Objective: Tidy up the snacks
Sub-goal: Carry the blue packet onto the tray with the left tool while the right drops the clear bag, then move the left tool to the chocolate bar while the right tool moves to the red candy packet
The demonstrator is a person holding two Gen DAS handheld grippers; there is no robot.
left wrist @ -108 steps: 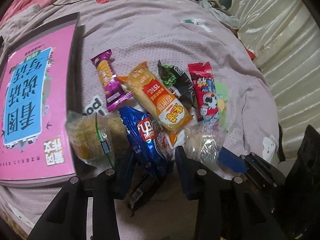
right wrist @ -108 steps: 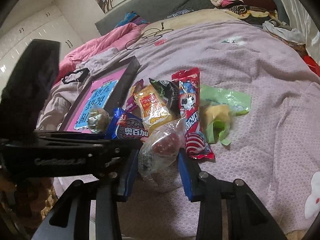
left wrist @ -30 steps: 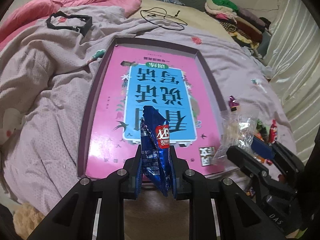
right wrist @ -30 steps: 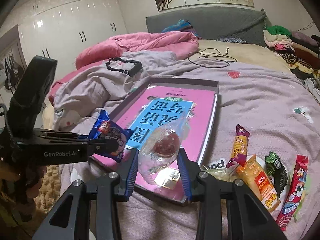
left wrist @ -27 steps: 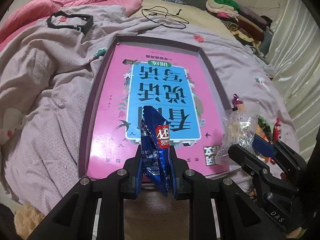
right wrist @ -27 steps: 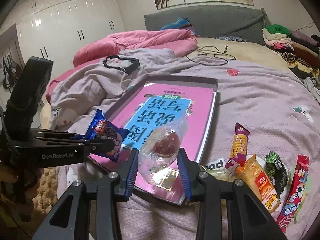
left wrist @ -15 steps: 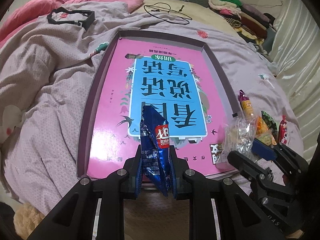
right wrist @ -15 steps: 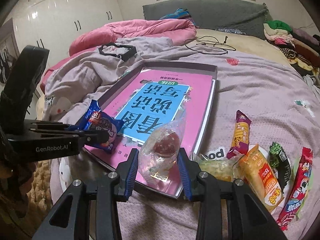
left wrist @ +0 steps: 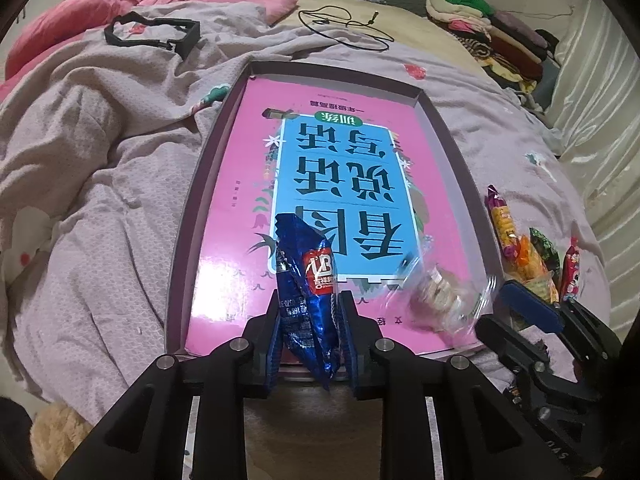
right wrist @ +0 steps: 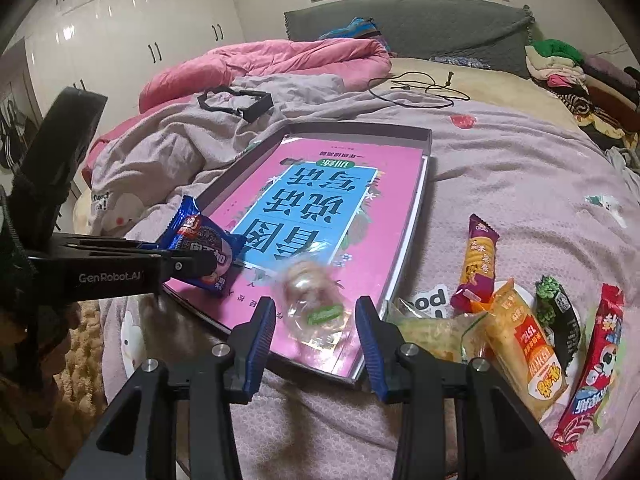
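My left gripper (left wrist: 310, 332) is shut on a blue cookie packet (left wrist: 308, 280) and holds it over the near edge of the shallow box (left wrist: 208, 152) with the pink book inside. The packet also shows in the right wrist view (right wrist: 204, 244). My right gripper (right wrist: 316, 328) is open. A clear-wrapped cake (right wrist: 310, 292) is blurred between its fingers, loose over the near right corner of the box (right wrist: 428, 136). It shows in the left wrist view too (left wrist: 440, 292).
Several snack packets lie on the bedspread right of the box: a purple biscuit bar (right wrist: 478, 260), an orange packet (right wrist: 524, 348), a dark green packet (right wrist: 560, 312), a red packet (right wrist: 596, 368), a clear bag (right wrist: 428, 328). A black frame (right wrist: 236, 100) and cable (right wrist: 420, 88) lie farther back.
My right gripper has opened and let go of the clear-wrapped cake, which is dropping onto the box. The left gripper still holds the blue packet over the box's near edge.
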